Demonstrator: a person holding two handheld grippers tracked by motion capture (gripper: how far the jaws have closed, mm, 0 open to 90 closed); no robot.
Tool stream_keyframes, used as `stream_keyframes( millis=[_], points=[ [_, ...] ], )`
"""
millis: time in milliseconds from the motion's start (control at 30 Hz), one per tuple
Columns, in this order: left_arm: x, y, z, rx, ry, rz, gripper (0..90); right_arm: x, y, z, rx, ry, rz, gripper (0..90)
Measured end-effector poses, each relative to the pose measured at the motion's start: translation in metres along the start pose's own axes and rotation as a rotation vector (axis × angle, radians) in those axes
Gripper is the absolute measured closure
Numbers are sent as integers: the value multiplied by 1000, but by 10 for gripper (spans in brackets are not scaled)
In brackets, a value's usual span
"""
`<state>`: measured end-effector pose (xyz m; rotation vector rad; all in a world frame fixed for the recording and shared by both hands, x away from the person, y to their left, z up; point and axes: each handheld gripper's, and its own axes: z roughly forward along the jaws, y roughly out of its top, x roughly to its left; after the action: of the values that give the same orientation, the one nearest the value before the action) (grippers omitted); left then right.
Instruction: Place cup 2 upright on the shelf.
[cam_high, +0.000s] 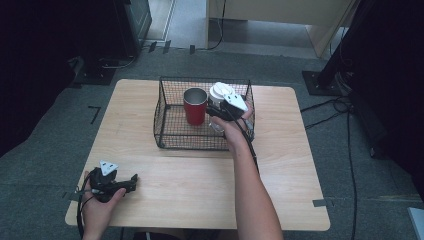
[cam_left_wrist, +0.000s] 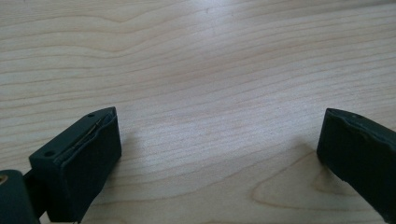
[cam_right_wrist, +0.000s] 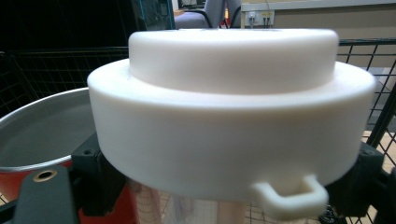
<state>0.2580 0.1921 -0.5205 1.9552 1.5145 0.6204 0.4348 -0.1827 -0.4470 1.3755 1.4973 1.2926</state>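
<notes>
A clear bottle (cam_right_wrist: 196, 210) with a wide white lid (cam_high: 220, 91) (cam_right_wrist: 229, 126) stands in the black wire basket (cam_high: 167, 140), just right of a red cup (cam_high: 195, 107) with a metal inside (cam_right_wrist: 42, 135). My right gripper (cam_high: 216, 112) (cam_right_wrist: 224, 196) reaches into the basket from the near side, and its jaws sit on either side of the bottle right under the lid, shut on it. My left gripper (cam_high: 133, 180) (cam_left_wrist: 219, 135) lies on the wooden table (cam_high: 200, 185) at the near left corner, its jaws open with bare wood between them.
The basket's wire walls (cam_right_wrist: 373, 60) rise close around the bottle and cup. Its near wall stands between my right hand and the table's front half. Cables (cam_high: 330, 107) and dark stands (cam_high: 320, 80) lie on the grey floor around the table.
</notes>
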Motion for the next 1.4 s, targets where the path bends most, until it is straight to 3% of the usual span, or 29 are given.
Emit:
stream_keyframes(
  millis=[100, 233, 400, 600, 1133, 1400],
  points=[
    [0, 0, 0, 0, 0, 0, 5, 1, 1, 0, -10, -15, -7, 135],
    [0, 0, 0, 0, 0, 1, 5, 5, 1, -2, 19, -10, -6, 39],
    [0, 0, 0, 0, 0, 0, 5, 8, 1, -4, -1, 6, -52, 12],
    [0, 0, 0, -1, 0, -1, 5, 8, 3, -6, -20, 9, -52, 0],
    [0, 0, 0, -1, 0, -1, 5, 9, 21, -20, -137, 19, -66, 0],
    [0, 0, 0, 0, 0, 1, 5, 16, 41, -33, -203, 39, -62, 0]
  ],
)
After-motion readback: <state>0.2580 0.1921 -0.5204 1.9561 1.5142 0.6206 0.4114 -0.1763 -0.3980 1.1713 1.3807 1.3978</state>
